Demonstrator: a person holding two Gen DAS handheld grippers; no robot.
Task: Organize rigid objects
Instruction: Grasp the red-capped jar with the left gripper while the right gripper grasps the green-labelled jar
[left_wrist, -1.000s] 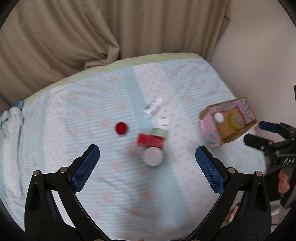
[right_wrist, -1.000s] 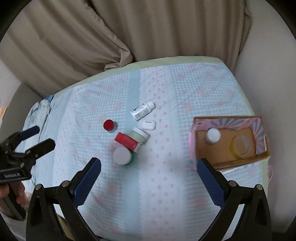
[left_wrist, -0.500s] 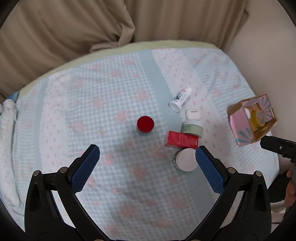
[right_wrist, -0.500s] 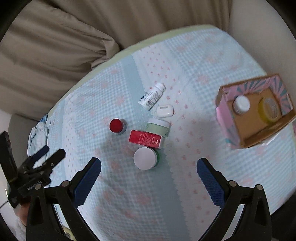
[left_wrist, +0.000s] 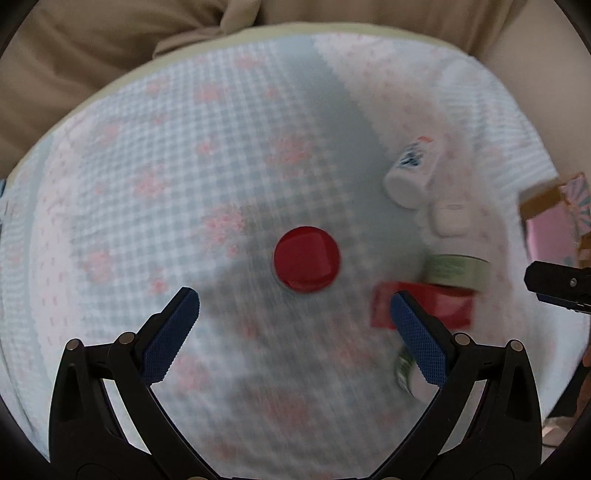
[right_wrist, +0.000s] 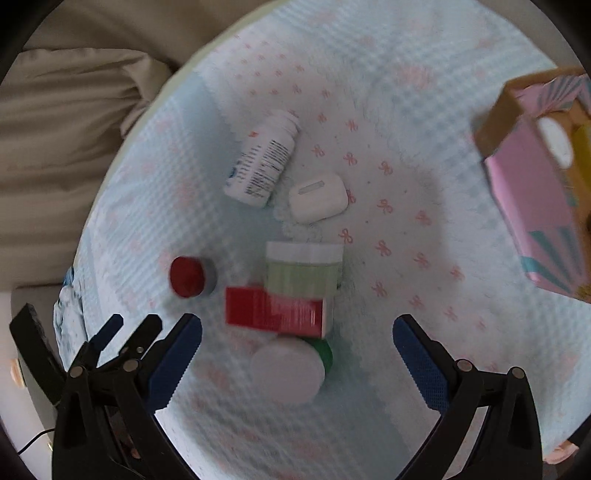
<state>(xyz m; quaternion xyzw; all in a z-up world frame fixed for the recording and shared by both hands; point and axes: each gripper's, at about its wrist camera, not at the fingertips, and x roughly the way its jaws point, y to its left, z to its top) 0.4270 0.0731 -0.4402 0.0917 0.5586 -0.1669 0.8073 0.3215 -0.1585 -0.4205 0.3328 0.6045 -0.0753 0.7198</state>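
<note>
Beige curtains (left_wrist: 92, 55) are hanging behind the pale blue checked bedspread (left_wrist: 184, 166). Your left tongs (left_wrist: 294, 306) are hovering spread wide over the small round red-lidded jar (left_wrist: 306, 259). Your right tongs (right_wrist: 297, 334) are gaping empty above the red cardboard box (right_wrist: 277, 312).

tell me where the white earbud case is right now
In the right wrist view the white earbud case lies on the checked cloth near centre, just right of the toppled white pill bottle and above the pale green jar.
</note>
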